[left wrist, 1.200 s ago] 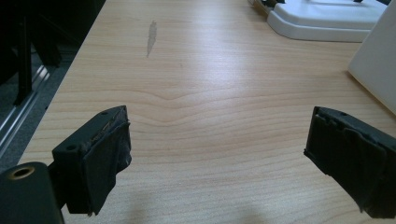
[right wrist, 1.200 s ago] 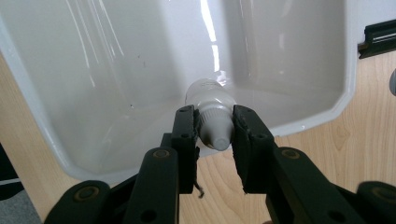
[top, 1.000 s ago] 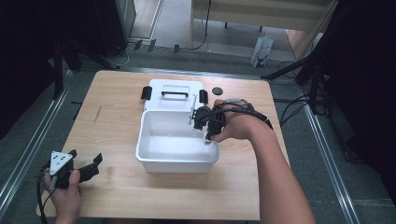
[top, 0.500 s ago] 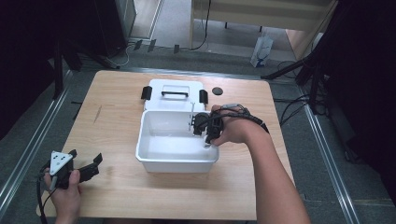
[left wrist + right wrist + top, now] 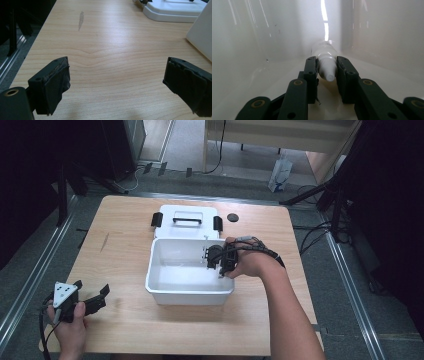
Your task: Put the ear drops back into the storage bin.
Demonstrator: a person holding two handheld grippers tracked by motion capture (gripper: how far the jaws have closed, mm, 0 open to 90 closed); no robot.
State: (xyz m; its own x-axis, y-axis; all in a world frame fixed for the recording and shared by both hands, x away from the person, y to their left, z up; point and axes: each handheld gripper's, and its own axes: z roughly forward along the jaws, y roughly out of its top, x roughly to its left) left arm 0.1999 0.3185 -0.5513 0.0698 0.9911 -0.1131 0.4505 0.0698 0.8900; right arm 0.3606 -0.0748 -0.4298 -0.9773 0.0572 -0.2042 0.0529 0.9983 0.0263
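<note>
A white plastic box point(image 5: 190, 293) stands open mid-table. Its lid point(image 5: 187, 220), with a black handle and black clips, lies flat just behind it. My right gripper point(image 5: 214, 258) reaches down inside the box at its right side. In the right gripper view the right gripper point(image 5: 327, 68) is shut on a small white tube point(image 5: 325, 53), whose far end points at the box's inner wall point(image 5: 274, 32). My left gripper point(image 5: 92, 290) rests at the table's front left corner. In the left gripper view the left gripper point(image 5: 117, 77) stands wide open over bare wood with nothing between the jaws.
A small black round disc point(image 5: 232, 217) lies on the table right of the lid. The wooden table point(image 5: 125, 250) has free room left of the box. Metal rails and cables run along the floor on both sides.
My right gripper has moved lower and slightly leftward into the box with the tube in it. The left gripper has not moved.
</note>
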